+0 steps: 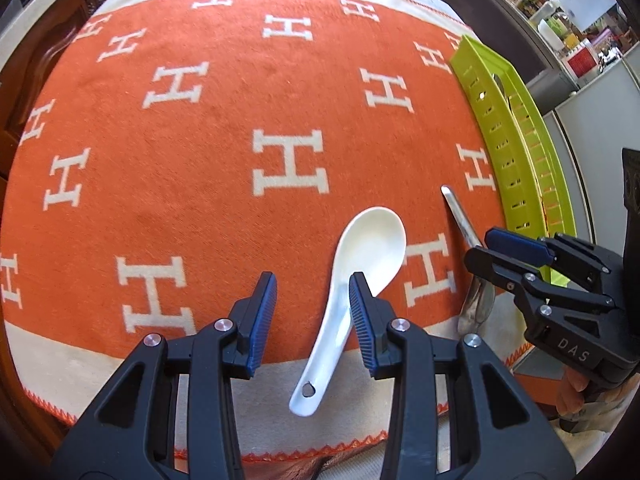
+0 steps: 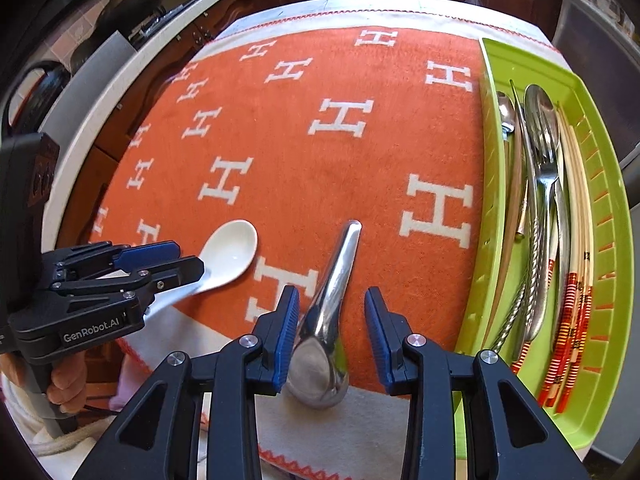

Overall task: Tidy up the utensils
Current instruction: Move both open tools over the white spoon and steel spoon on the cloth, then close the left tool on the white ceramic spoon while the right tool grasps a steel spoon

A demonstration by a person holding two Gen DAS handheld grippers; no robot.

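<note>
Left gripper (image 1: 312, 300) and right gripper (image 2: 332, 312), jaws apart, straddled a white ceramic spoon (image 1: 360, 264) and a steel spoon (image 2: 328, 312) near the blanket's (image 1: 200, 200) edge, bound for the green tray (image 2: 600, 200) at right.

white spoon (image 2: 232, 254) handle hidden behind left gripper (image 2: 188, 260), perhaps touching

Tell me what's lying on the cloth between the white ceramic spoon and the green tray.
A metal spoon lies between the white ceramic spoon and the green tray, on the orange cloth. The right wrist view shows it best.
</note>
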